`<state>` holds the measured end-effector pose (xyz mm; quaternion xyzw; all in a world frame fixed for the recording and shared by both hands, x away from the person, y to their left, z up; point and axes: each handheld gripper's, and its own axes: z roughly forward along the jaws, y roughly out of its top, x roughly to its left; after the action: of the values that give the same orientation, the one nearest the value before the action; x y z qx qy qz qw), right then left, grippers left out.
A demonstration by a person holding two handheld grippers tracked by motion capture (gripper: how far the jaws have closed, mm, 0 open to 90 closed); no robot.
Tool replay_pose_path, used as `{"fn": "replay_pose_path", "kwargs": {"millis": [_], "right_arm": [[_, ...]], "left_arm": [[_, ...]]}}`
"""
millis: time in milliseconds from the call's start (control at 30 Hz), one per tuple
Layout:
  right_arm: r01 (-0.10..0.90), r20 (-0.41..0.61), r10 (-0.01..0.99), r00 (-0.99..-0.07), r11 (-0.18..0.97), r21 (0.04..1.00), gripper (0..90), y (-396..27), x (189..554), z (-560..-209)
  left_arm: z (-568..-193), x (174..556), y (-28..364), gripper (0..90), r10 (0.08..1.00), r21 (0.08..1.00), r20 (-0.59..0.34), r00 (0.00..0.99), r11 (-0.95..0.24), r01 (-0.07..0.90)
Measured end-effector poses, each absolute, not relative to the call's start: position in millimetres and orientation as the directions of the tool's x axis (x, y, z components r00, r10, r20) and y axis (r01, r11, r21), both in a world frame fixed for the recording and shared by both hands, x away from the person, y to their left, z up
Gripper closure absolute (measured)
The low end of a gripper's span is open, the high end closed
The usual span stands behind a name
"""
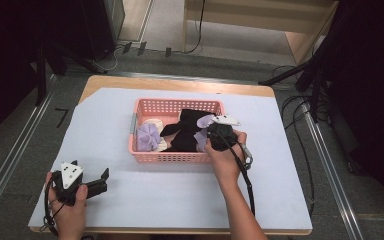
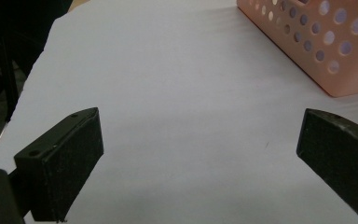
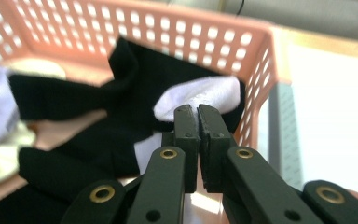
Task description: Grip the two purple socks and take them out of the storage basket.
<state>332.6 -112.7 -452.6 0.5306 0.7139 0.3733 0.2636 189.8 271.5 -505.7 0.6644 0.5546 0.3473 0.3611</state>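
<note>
High view shows our right gripper [image 1: 211,134] reaching into the pink basket [image 1: 175,156], which stands near the centre of the white table cover [image 1: 180,200]. In the right gripper view, our two jaws are pressed together, and a thin edge of the lilac sock [image 3: 200,95] seems to be pinched at their tips; the cloth is so thin that the jaws look almost fully closed. This sock lies at about 3 o'clock inside the basket, on top of the black socks [image 3: 98,135], near the right wall. We judge that we grip it at the edge because this part stands free of the black cloth, so only one sock should come up. Another lilac sock [image 1: 148,135] with a cream sock [image 1: 156,122] lies at 9 o'clock in the basket.

Our left gripper [image 1: 102,181] rests at about 7 o'clock on the cover, well apart from the basket. In the left gripper view its jaws are spread wide with nothing between them, probably waiting to receive or to help.
</note>
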Motion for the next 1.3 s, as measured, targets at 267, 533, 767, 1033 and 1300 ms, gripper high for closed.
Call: {"fn": "replay_pose_path", "kwargs": {"millis": [267,533,767,1033,1300], "right_arm": [[0.438,0.007,0.953,-0.303,0.132,0.889,88.0,-120,326,-432],[0.371,-0.008,0.945,-0.328,0.137,0.918,88.1,-121,323,-418],[0.321,-0.019,0.951,-0.31,0.123,0.939,88.0,-126,322,-402],[0.284,-0.023,0.959,-0.283,0.107,0.953,88.0,-137,319,-388],[0.277,-0.021,0.97,-0.242,0.089,0.957,88.0,-158,318,-381]], "left_arm": [[-506,190,271,1.2,0.987,0.864,0.064,0.146,-0.128,0.486],[-506,190,271,1.2,0.987,0.864,0.063,0.148,-0.128,0.487],[-506,190,272,1.2,0.986,0.864,0.063,0.153,-0.13,0.487],[-506,190,272,1.2,0.986,0.861,0.068,0.152,-0.135,0.491],[-506,190,271,1.2,0.986,0.861,0.068,0.152,-0.135,0.491]]}}
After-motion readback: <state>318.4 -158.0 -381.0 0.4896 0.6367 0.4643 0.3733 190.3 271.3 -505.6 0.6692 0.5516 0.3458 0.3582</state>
